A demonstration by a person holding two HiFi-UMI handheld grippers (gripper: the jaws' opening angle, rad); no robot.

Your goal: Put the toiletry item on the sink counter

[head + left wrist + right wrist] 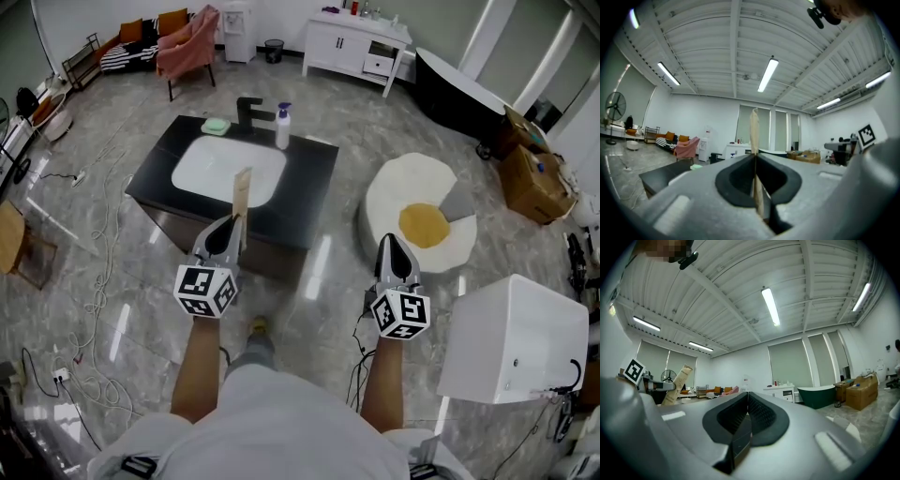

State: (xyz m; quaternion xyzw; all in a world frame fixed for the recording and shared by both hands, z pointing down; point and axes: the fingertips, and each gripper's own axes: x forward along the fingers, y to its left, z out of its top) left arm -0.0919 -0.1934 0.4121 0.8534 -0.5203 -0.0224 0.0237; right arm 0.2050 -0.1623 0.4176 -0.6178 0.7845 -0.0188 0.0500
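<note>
Left tongs (pixel 235 218) pinching box (pixel 242 190), right tongs (pixel 389 240) closed

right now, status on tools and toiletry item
Left tool shut on slim tan packet, upright. Right tool shut, empty. Packet not yet on sink counter; nothing blocking.

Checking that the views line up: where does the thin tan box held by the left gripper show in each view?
Head view: the tan box stands upright out of the left gripper, left of centre, against the sink counter.
Left gripper view: dead centre, edge-on, clamped between the jaws.
Right gripper view: far left, tilted.
Shared landmark: the white cabinet by the far wall.
</note>
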